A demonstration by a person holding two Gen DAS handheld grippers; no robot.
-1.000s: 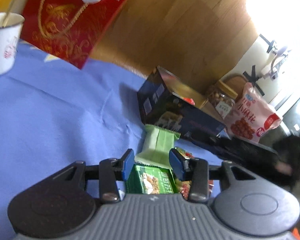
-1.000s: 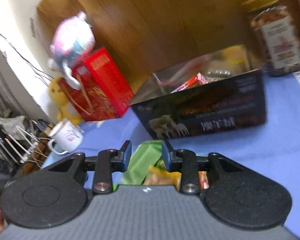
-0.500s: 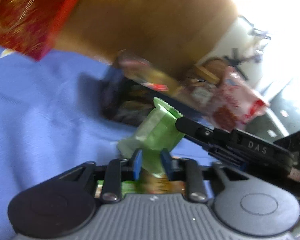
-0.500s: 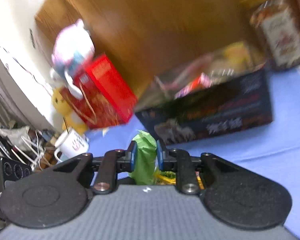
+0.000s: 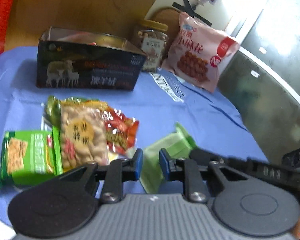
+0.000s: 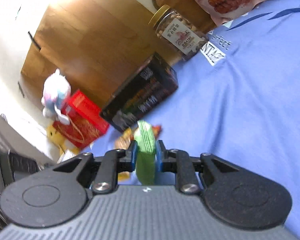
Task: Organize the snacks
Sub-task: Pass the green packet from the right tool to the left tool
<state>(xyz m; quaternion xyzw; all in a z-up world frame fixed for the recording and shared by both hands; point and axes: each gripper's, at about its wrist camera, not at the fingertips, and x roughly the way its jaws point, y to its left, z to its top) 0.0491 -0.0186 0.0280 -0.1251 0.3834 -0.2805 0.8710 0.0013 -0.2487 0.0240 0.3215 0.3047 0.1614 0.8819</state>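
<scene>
Cloth (image 5: 190, 110) free on right; dark box (image 5: 86, 68) blocks back-left.

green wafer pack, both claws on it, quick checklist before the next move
1. Left claw shut on the light green plastic wafer pack: ok.
2. Right claw on the same pack: its jaws are opening slightly, pack between the pads: cannot tell if firm.
3. Pack clear of the pile of peanut and cracker packets: ok.
4. Dark rectangular open-topped box upright: ok.
5. Free room inside the box: cannot tell.
6. Gold-lidded clear nut jar and pink snack bag standing behind, out of the path: ok.
</scene>
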